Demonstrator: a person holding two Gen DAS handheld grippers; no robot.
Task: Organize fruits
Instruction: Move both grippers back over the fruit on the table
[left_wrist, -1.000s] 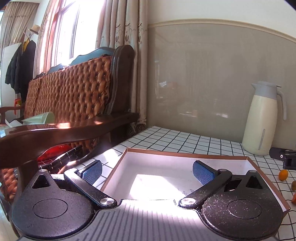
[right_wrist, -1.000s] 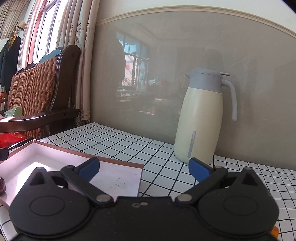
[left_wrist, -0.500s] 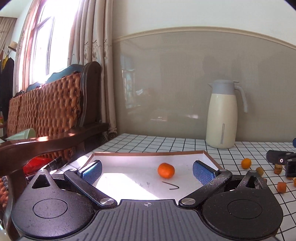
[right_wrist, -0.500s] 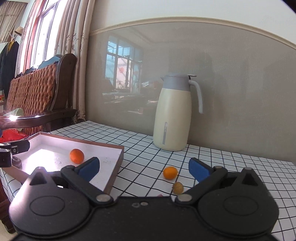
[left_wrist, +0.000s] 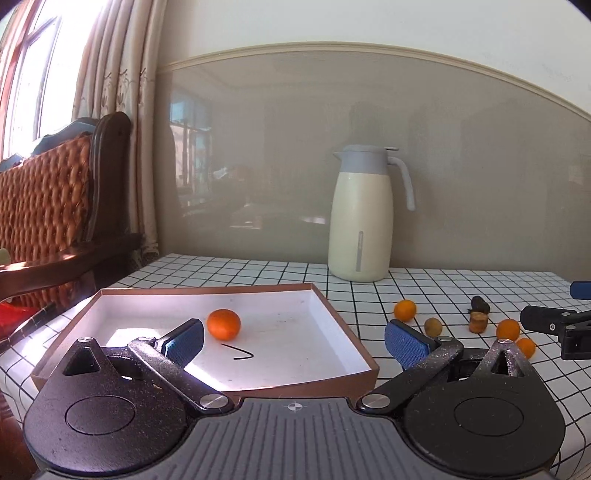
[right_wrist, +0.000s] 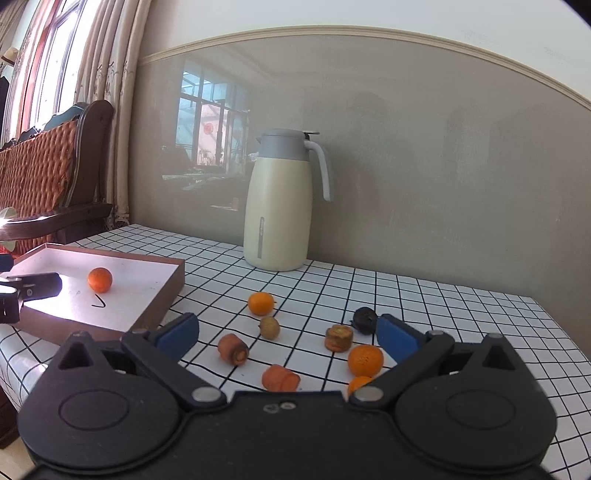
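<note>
A shallow brown tray with a white floor (left_wrist: 340, 325) (right_wrist: 173, 277) lies on the checked table and holds one orange (left_wrist: 223, 324) (right_wrist: 99, 280). Right of it lie loose pieces: an orange (right_wrist: 261, 303) (left_wrist: 405, 309), a small brown fruit (right_wrist: 269, 327) (left_wrist: 433, 326), carrot chunks (right_wrist: 232, 349) (right_wrist: 280, 377), a round brown piece (right_wrist: 338, 337), a dark fruit (right_wrist: 364, 320) and more oranges (right_wrist: 365, 360). My left gripper (left_wrist: 293, 341) is open and empty over the tray's near edge. My right gripper (right_wrist: 286, 334) is open and empty above the loose pieces.
A cream thermos jug with a grey lid (left_wrist: 361, 218) (right_wrist: 282, 201) stands at the back by the wall. A wooden chair with a woven back (left_wrist: 55, 206) stands left of the table. The table's right edge (right_wrist: 554, 325) is near the fruit.
Both grippers have pulled back and swung right. The tray's orange and the loose fruit have come into view. Both stay open.
</note>
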